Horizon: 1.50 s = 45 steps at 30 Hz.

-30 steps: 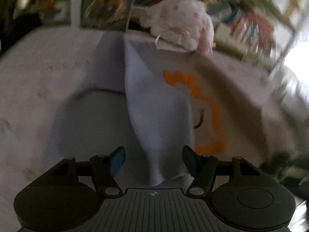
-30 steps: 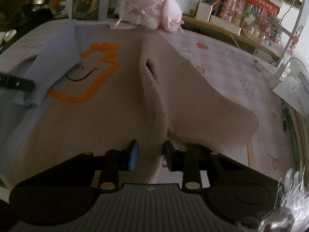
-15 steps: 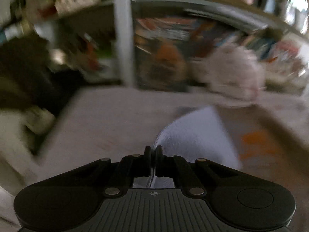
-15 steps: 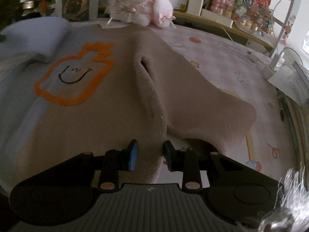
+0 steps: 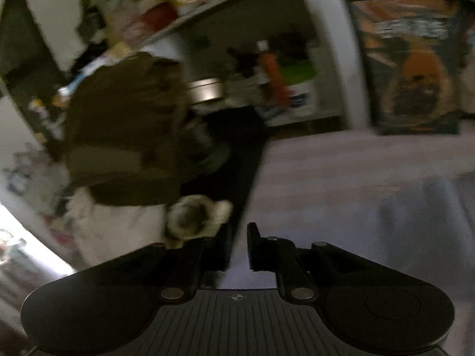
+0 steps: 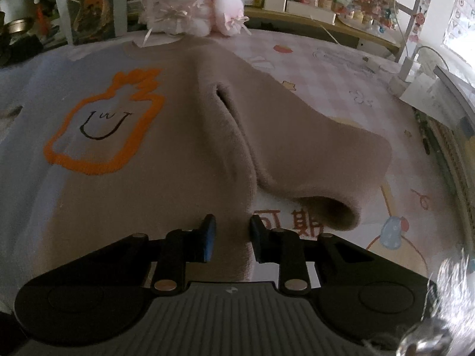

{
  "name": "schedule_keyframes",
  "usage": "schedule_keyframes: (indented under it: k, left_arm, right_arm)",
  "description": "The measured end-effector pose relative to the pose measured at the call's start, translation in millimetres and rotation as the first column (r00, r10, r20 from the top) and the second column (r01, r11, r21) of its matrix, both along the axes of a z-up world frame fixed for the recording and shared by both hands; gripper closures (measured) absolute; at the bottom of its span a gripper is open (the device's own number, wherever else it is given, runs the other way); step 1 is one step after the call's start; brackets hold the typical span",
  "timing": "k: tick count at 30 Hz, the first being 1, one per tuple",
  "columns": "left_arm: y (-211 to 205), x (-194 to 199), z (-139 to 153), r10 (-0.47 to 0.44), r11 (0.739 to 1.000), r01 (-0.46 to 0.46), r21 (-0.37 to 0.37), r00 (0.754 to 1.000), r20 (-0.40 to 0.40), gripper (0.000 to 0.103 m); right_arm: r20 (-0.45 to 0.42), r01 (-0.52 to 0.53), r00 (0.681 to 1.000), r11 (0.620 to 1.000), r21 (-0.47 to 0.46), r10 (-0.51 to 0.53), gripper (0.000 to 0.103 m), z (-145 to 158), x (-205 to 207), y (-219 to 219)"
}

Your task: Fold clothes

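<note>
Left wrist view: left tongs (image 5: 237, 244) have released the lilac sleeve and swung aside, opening, empty. Right tongs (image 6: 231, 237) closing on sweater (image 6: 178, 160) hem; right sleeve (image 6: 311, 160) remains unfolded.

The left gripper (image 5: 237, 246) is opening its jaws with nothing between them, above the table (image 5: 341, 163) edge. Pale cloth (image 5: 415, 222) lies to its right, blurred shelves (image 5: 237, 68) ahead.

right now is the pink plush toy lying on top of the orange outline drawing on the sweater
No, the pink plush toy sits at the far edge of the bed, well beyond the orange outline drawing on the tan fuzzy sweater.
</note>
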<state>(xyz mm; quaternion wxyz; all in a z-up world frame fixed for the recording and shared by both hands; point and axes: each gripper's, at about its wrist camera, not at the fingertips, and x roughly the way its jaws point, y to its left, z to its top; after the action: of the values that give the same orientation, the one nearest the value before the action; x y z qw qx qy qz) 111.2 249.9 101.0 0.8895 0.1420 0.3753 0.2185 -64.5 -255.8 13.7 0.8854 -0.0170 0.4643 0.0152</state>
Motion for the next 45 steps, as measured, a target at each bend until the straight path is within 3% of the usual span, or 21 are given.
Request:
schedule_keyframes:
  k: [3, 6, 8, 10, 14, 18, 22, 25, 26, 27, 28, 29, 30, 34, 39, 43, 45]
  left_arm:
    - [-5.5, -21.7, 6.8, -0.04, 0.999, 0.041, -0.024, 0.998, 0.045, 0.07]
    - [-29.9, -55.3, 2.0, -0.149, 0.976, 0.156, -0.153, 0.987, 0.058, 0.046]
    - [-50.4, -79.3, -9.0, -0.227, 0.937, 0.23, -0.264, 0.973, 0.043, 0.04]
    - [-70.8, -103.3, -20.1, -0.305, 0.879, 0.296, -0.373, 0.952, 0.037, 0.039]
    - [-108.1, -141.6, -43.8, -0.38, 0.811, 0.342, -0.474, 0.925, 0.016, 0.03]
    - [-120.9, -164.2, -56.6, -0.374, 0.78, 0.322, -0.538, 0.927, 0.012, 0.025]
    - [-111.6, -170.4, -70.3, -0.278, 0.743, 0.205, -0.637, 0.961, -0.015, 0.026]
    - [-104.6, -176.0, -79.3, -0.215, 0.7, 0.136, -0.701, 0.976, -0.025, 0.037]
    - [-106.4, -176.8, -80.1, -0.219, 0.696, 0.136, -0.705, 0.975, -0.028, 0.051]
    - [-108.3, -177.6, -80.9, -0.222, 0.692, 0.136, -0.709, 0.974, -0.03, 0.076]
    - [-110.1, -178.4, -81.7, -0.226, 0.688, 0.136, -0.713, 0.974, -0.032, 0.089]
    - [-113.3, -176.3, -82.7, -0.243, 0.679, 0.138, -0.721, 0.969, -0.044, 0.094]
    - [-115.1, -176.8, -81.8, -0.247, 0.678, 0.141, -0.721, 0.968, -0.044, 0.099]
    - [-106.6, -184.4, -72.1, -0.194, 0.702, 0.131, -0.7, 0.981, -0.01, 0.099]
    - [-108.4, -189.9, -71.1, -0.233, 0.773, 0.143, -0.618, 0.97, -0.066, 0.099]
    - [-115.7, -199.2, -76.6, -0.26, 0.786, 0.156, -0.598, 0.961, -0.091, 0.099]
    - [-117.3, -202.2, -77.0, -0.259, 0.79, 0.16, -0.591, 0.962, -0.086, 0.099]
  right_arm:
    - [-0.001, -0.006, 1.0, 1.0, -0.008, 0.006, 0.079, 0.2, -1.0, 4.5]
    - [0.0, -0.003, 1.0, 1.0, -0.005, 0.003, 0.079, 0.0, -0.6, 4.5]
    - [0.004, -0.006, 1.0, 1.0, 0.002, 0.006, 0.079, -0.4, -0.5, 2.8]
    - [0.009, -0.017, 1.0, 1.0, 0.008, 0.017, 0.079, -0.9, -1.1, 0.4]
    - [0.017, -0.027, 1.0, 0.999, 0.025, 0.027, 0.079, -2.1, -0.7, -5.2]
    - [0.026, -0.05, 0.998, 0.999, 0.015, 0.05, 0.079, -2.3, -1.2, -4.1]
    - [0.026, -0.064, 0.998, 0.998, 0.021, 0.064, 0.079, -1.9, -0.5, -6.5]
    - [0.03, -0.055, 0.998, 0.998, 0.028, 0.054, 0.079, -2.0, -1.3, -8.8]
    - [0.032, -0.051, 0.998, 0.998, 0.031, 0.05, 0.079, -2.2, -1.6, -9.0]
    - [0.034, -0.046, 0.998, 0.998, 0.034, 0.045, 0.079, -2.4, -1.9, -9.1]
    - [0.032, -0.041, 0.999, 0.998, 0.04, 0.04, 0.079, -2.6, -1.5, -8.7]
    - [0.03, -0.035, 0.999, 0.998, 0.046, 0.034, 0.079, -2.7, -1.1, -8.4]
    - [0.025, -0.031, 0.999, 0.998, 0.057, 0.029, 0.079, -2.6, 0.1, -9.3]
    - [0.002, 0.004, 1.0, 0.993, 0.121, -0.004, 0.075, -2.5, 3.4, -18.8]
    - [0.01, 0.056, 0.998, 0.986, 0.159, -0.058, 0.061, 8.1, -0.4, -44.4]
    - [0.034, 0.125, 0.991, 0.975, 0.182, -0.133, 0.055, 24.8, -8.6, -77.5]
    - [-0.008, 0.222, 0.974, 0.943, 0.247, -0.227, 0.055, 23.6, -11.1, -101.8]
